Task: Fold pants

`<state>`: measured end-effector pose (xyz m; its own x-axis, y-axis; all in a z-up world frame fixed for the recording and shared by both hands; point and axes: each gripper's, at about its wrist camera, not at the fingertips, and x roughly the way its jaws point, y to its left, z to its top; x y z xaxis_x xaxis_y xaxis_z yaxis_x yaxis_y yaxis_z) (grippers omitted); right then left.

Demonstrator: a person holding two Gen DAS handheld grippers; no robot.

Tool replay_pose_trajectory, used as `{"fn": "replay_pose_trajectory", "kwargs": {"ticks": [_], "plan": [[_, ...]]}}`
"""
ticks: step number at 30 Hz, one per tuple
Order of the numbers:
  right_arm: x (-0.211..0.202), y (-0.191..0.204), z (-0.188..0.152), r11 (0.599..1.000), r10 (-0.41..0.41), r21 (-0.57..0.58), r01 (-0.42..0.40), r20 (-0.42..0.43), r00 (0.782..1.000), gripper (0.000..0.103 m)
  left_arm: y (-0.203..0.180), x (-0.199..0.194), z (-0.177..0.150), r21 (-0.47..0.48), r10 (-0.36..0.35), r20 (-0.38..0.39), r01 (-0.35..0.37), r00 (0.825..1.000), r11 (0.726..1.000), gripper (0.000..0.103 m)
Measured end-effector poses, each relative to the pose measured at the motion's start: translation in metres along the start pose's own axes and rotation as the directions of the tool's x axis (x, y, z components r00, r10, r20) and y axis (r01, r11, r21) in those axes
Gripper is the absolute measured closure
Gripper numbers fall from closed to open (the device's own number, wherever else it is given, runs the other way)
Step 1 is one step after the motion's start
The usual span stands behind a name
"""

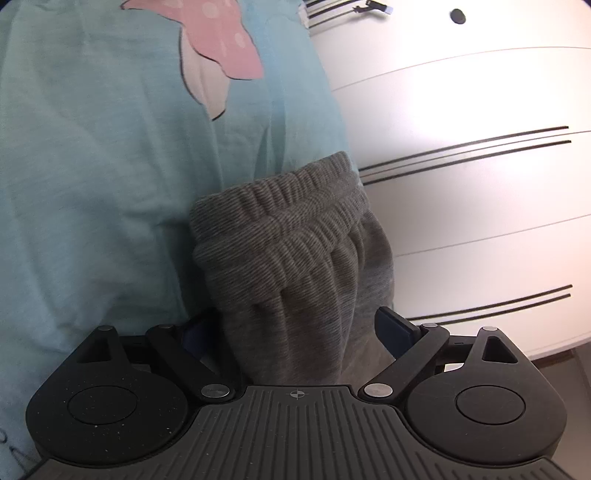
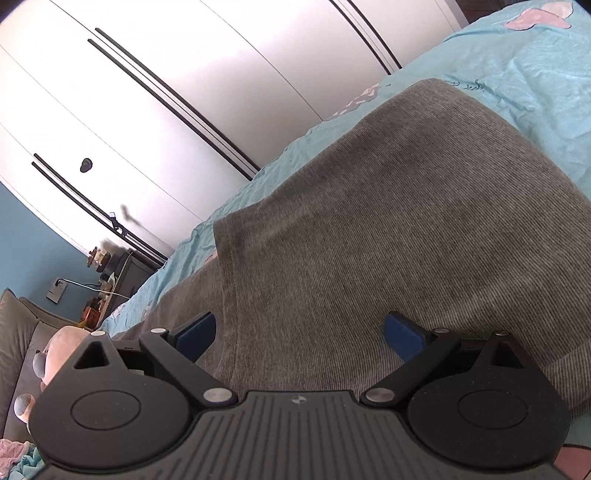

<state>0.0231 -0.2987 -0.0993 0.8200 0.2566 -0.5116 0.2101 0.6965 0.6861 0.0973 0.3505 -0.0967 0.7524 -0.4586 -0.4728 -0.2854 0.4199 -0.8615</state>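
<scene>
The left tongs (image 1: 295, 332) stood wide apart, with the grey pants (image 1: 295, 258) between the two blue pads; the fabric filled the gap, but the pads did not press it. The right-side pad (image 1: 393, 328) was clear of the cloth, and the left-side pad was half hidden behind it. The ribbed elastic waistband (image 1: 280, 210) of the pants rose just beyond these tongs, bunched and thick. The pants lay on the bed, on a light blue bedsheet (image 1: 92, 166) with a pink and white cartoon print (image 1: 218, 48) farther from the pants. To the right of the pants stood a white wardrobe (image 1: 461, 184) with thin black lines and a small dark round knob (image 1: 458, 16)

The right tongs (image 2: 301, 332) were also wide apart, held low over a flat, broad part of the same pants (image 2: 388, 221), and I cannot tell if the pads touched the cloth. One fold edge (image 2: 221, 236) of the pants ran from near the left-side pad (image 2: 195, 330) away toward the wardrobe (image 2: 184, 92). Around the pants the bedsheet (image 2: 517, 66) showed on the far side. Left of the pants, well apart, were a dark bedside cabinet (image 2: 125, 273) with small items on top, a blue wall (image 2: 26, 240) with a socket, and a pale plush toy (image 2: 55, 350)
</scene>
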Motion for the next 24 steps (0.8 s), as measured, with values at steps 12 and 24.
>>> {"fn": "replay_pose_trajectory", "kwargs": {"ticks": [12,24], "plan": [[0.002,0.0,0.001,1.0,0.002,0.0,-0.002,0.009,1.0,0.005,0.008,0.003,0.002,0.015,-0.089,0.014,0.089,0.996,0.996,0.058],[0.006,-0.001,0.002,1.0,0.003,-0.008,-0.002,0.025,1.0,0.005,-0.018,0.039,0.001,0.112,-0.021,-0.002,0.021,1.0,0.993,0.043]]}}
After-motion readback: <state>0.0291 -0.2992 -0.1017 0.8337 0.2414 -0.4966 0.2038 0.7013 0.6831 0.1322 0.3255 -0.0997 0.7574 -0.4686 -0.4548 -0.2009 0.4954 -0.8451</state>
